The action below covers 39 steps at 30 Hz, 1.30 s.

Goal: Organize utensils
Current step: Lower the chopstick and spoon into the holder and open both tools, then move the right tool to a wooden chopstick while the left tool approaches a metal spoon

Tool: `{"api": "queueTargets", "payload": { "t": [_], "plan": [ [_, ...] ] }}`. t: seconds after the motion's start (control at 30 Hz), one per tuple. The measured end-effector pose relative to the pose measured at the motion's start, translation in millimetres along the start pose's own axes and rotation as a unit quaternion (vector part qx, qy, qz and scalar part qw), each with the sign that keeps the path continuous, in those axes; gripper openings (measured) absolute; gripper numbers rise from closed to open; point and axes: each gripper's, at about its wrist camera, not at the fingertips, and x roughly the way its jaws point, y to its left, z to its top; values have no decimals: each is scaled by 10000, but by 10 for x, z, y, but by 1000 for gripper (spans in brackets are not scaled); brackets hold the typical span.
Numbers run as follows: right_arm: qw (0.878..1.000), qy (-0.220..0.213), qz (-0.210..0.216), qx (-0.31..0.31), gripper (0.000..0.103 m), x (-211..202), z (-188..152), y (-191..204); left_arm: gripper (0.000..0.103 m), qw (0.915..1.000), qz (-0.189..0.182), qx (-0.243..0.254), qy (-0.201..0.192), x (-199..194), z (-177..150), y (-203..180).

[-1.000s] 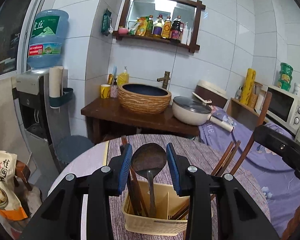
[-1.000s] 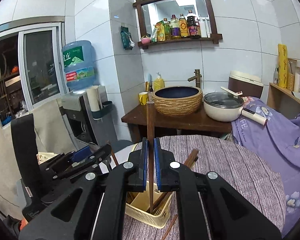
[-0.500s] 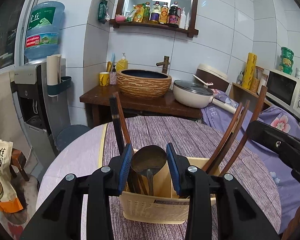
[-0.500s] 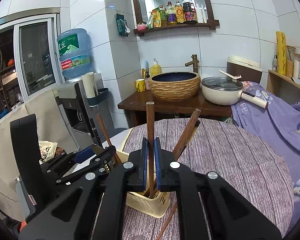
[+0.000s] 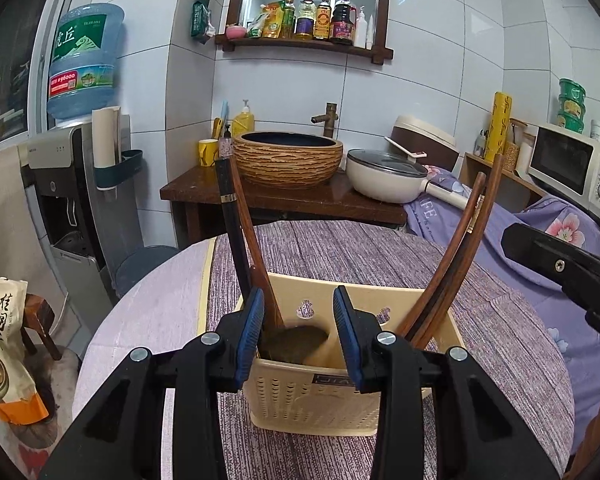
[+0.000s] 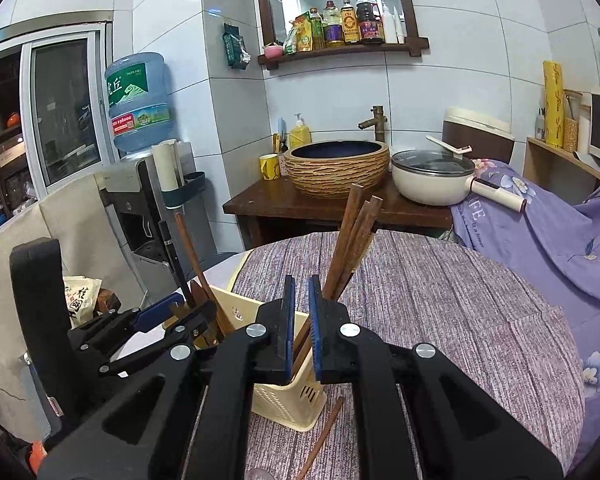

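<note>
The left gripper (image 5: pixel 298 330) is hovering at the near rim of the cream plastic utensil basket (image 5: pixel 328 396), its blue-padded fingers (image 5: pixel 249 330) spread wide on either side of a dark spoon (image 5: pixel 296 343), whose rounded bowl is lying just inside the near compartment; the pads are not pressing on it, so the spoon appears to be resting on its own. The basket is standing upright on the round table (image 5: pixel 380 256), which is wearing a ribbed purple-grey cloth, and its perforated near wall and cut-out far wall are presumably there to let wet utensils drain. In the left compartment, a black-handled piece (image 5: pixel 230 216) and a brown wooden handle (image 5: pixel 248 236) are leaning toward the far left; in the right compartment, several slim reddish-brown chopsticks (image 5: pixel 456 248) are fanning toward the far right, each propped against the rim because the basket is shorter than they are. The right gripper (image 6: pixel 300 332) is sitting over that right compartment with its fingers (image 6: pixel 288 328) nearly together, leaving only a narrow slot; chopsticks are showing behind the slot, but whether any is being pinched cannot be told. One loose wooden chopstick (image 6: pixel 320 438) is lying flat on the cloth just near the basket, so the sorting is judged unfinished. Smooth lacquered wood and a rigid basket should be making insertion easy.
</note>
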Motion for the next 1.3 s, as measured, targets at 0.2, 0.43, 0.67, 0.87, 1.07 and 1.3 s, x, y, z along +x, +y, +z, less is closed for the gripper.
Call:
{"api": "queueTargets", "payload": {
  "t": [0.2,0.43,0.67,0.87,1.07,1.3],
  "plan": [
    [9996,-241,-107,-16,43,-188,-77,-23,62,9997,-50,-58,-239,-238,-77,24],
    [9996,-33,-263,35,54,-346,-487,-181,76,9995,296,-88,-30,-507,-463,53],
    [9959,634,-561,321,54,-197,-1091,-432,75,9941,181,-12,1068,-380,-1050,-10],
    [9921,958,-682,444,55,-142,-1442,-557,68,9879,104,268,1523,-278,-1375,-155],
    [9909,1066,-677,467,56,-180,-1614,-599,65,9818,-25,599,1804,-239,-1576,-343],
    [9910,1099,-557,519,58,-195,-1644,-632,58,9771,-57,775,1980,-175,-1656,-473]
  ]
}}
